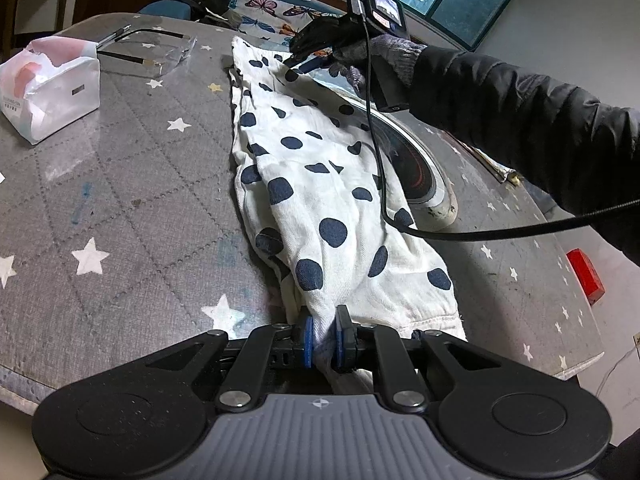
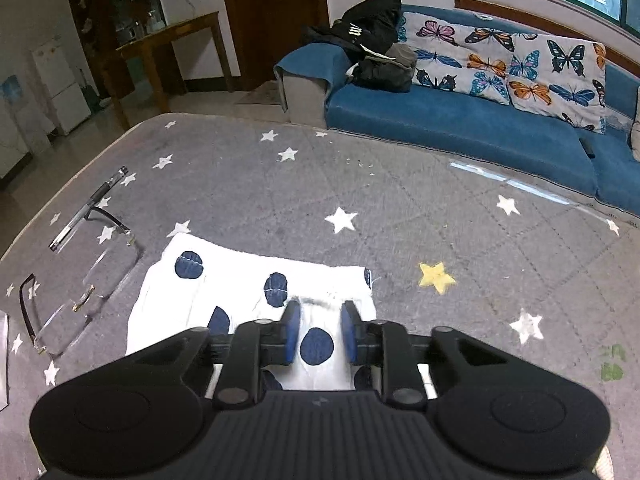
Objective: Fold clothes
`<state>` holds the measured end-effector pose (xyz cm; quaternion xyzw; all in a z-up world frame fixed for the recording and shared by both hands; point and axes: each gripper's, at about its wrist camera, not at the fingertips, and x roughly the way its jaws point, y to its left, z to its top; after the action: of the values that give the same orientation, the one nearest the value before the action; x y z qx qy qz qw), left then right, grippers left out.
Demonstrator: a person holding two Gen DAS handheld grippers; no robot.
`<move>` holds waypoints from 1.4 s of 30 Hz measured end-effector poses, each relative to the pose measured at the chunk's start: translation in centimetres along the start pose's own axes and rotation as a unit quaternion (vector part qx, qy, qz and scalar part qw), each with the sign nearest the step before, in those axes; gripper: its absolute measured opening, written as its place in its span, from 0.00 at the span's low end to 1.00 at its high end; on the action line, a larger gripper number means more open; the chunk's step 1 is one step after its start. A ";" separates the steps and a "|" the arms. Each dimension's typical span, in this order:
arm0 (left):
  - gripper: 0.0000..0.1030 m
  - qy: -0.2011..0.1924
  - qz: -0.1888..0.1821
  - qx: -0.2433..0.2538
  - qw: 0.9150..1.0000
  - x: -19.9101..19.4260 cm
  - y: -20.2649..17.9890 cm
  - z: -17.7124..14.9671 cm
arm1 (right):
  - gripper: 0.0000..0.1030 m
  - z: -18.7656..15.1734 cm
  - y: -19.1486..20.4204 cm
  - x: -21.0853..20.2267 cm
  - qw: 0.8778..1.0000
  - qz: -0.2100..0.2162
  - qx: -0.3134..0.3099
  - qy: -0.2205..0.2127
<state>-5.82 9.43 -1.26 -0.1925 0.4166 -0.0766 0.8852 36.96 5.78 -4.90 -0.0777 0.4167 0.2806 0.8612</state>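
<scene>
Blue pads of the left gripper (image 1: 324, 334) pinch a bunched end of the white polka-dot garment (image 1: 320, 184), the cloth squeezed into a narrow fold between them; what lies under the gripper body is hidden. From that pinch the garment runs away across the grey star-print table cover (image 1: 120, 184) in a long, loosely folded strip, reaching the far end where the right gripper (image 1: 298, 66) comes down on it. That gripper is held by a gloved hand (image 1: 384, 54) in a dark sleeve (image 1: 520, 120), and its cable (image 1: 376, 152) hangs across the cloth. Its tips are dark and small in the left wrist view, hard to read there.

From the right wrist view, the right gripper (image 2: 320, 330) has its pads a little apart, standing on either side of the garment's (image 2: 240, 284) hem edge; whether they press the cloth cannot be told, as the fabric between them looks flat and the edge is blurred.

Beside the garment lie a pair of glasses (image 2: 80, 288) and a pen (image 2: 90, 208), apart from the cloth. A white tissue pack (image 1: 52, 92) sits near them. A round appliance (image 1: 420, 168) lies partly under the garment's right edge, most of it covered. A red object (image 1: 585, 276) is cut off at the table's side. Beyond stands a blue sofa (image 2: 460, 128) with butterfly cushions (image 2: 520, 68) and dark clothes (image 2: 372, 40).
</scene>
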 end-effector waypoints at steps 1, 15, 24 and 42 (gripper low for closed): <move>0.14 0.000 0.000 0.000 1.000 0.0 0.0 0.0 | 0.07 0.0 0.1 -0.2 1.000 -0.003 -0.004 -0.004; 0.19 0.000 0.009 0.009 1.000 -0.2 -0.4 0.2 | 0.09 0.4 -0.8 -0.5 0.999 -0.048 -0.012 -0.022; 0.45 -0.020 0.012 0.025 0.999 -0.9 -0.9 0.4 | 0.23 0.1 -0.5 -4.5 0.999 -0.031 -0.029 -0.021; 0.63 -0.053 0.052 0.058 0.996 -0.7 -2.0 2.4 | 0.39 -9.9 0.4 -11.3 0.996 0.024 -0.088 0.010</move>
<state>-4.36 8.43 1.43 -0.1223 0.3738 -0.0443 0.9183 24.47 -2.27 -2.66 -0.1456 0.4009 0.3361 0.8397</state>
